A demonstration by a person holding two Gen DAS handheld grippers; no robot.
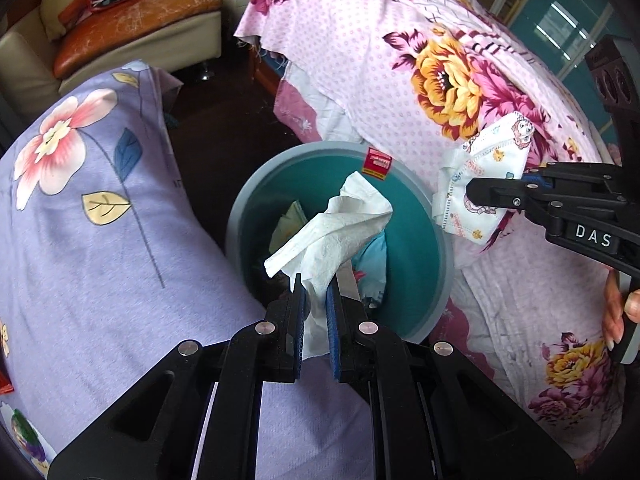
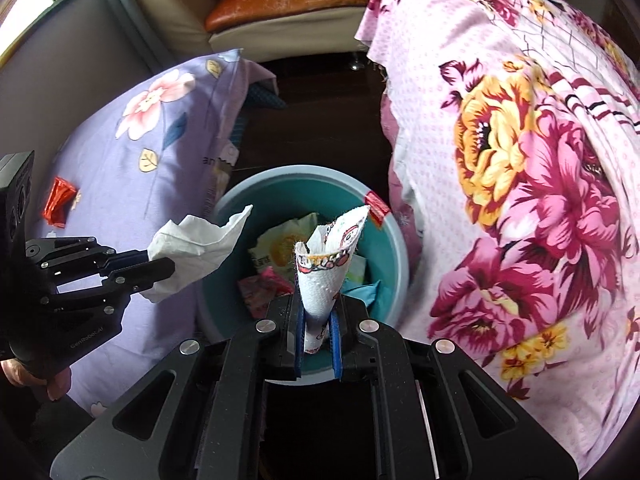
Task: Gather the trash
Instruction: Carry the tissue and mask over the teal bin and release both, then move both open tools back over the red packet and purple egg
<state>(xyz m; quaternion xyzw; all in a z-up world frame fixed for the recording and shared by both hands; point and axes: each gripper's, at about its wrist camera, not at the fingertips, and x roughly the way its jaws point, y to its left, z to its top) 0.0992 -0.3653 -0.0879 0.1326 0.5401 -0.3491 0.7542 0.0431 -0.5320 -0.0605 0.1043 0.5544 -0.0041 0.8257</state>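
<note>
Lilac bedding (image 2: pixel 132 140), red wrapper (image 2: pixel 59 202) only in right view

a lived-in home, likely a sitting room. beyond both pairs of tongs stands a cream sofa (image 2: pixel 256 36) with a worn orange cushion (image 1: pixel 136 24). a lilac floral cover (image 1: pixel 100 208) lies to their left and a pink flowered sheet (image 2: pixel 520 160) to their right (furniture beneath hidden), with dark floor (image 1: pixel 224 120) between.

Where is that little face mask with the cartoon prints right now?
The face mask is pinched in the right gripper, held over the teal bin, with the pink flowered cloth to its right.
</note>
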